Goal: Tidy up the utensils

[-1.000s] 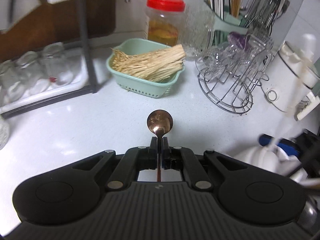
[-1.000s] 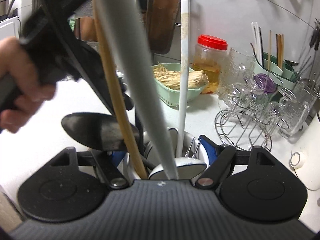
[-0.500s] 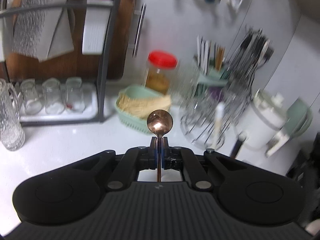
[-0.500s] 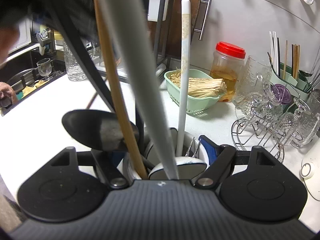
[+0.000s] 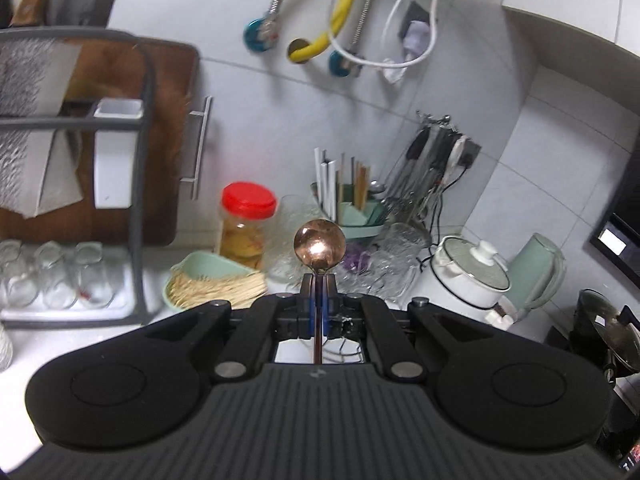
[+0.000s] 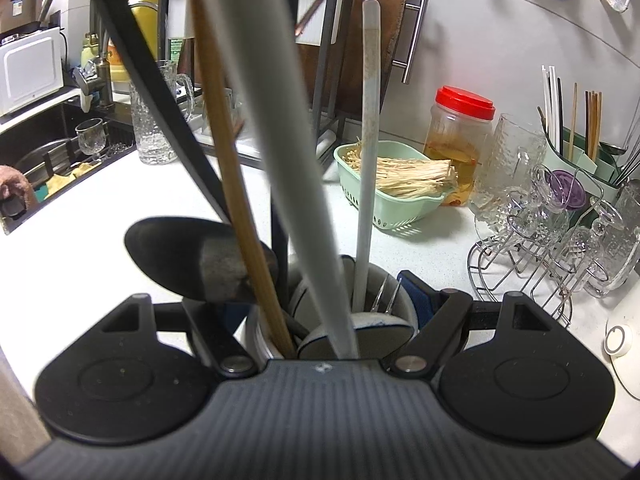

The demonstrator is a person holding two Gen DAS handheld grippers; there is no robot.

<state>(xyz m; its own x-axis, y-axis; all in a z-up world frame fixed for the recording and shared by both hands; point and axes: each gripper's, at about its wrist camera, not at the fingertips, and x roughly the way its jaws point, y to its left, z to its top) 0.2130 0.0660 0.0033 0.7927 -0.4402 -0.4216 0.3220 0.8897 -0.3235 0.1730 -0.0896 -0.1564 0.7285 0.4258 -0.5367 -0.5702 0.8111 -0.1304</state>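
My left gripper (image 5: pixel 319 280) is shut on the neck of a copper spoon (image 5: pixel 319 244), whose round bowl sticks out ahead, held high above the counter. In the right wrist view my right gripper (image 6: pixel 326 300) is shut around a round utensil holder (image 6: pixel 384 276), one finger on each side. Several long utensils stand in the holder: a thick grey handle (image 6: pixel 288 140), a wooden handle (image 6: pixel 224 140), a white handle (image 6: pixel 368 140) and a black ladle (image 6: pixel 192 256). They hide much of that view.
On the counter behind are a green basket of pale sticks (image 6: pixel 396 208), a red-lidded jar (image 5: pixel 246 224), a wire rack of glasses (image 6: pixel 552 240), a green chopstick caddy (image 5: pixel 356 216) and a white pot (image 5: pixel 468 276). A dish rack (image 5: pixel 140 160) stands left; a sink (image 6: pixel 48 160) lies far left.
My left gripper has risen and tipped upward with the spoon, so the wall and hanging hoses now fill its view. It has left the right wrist view. The right gripper stayed on the holder.
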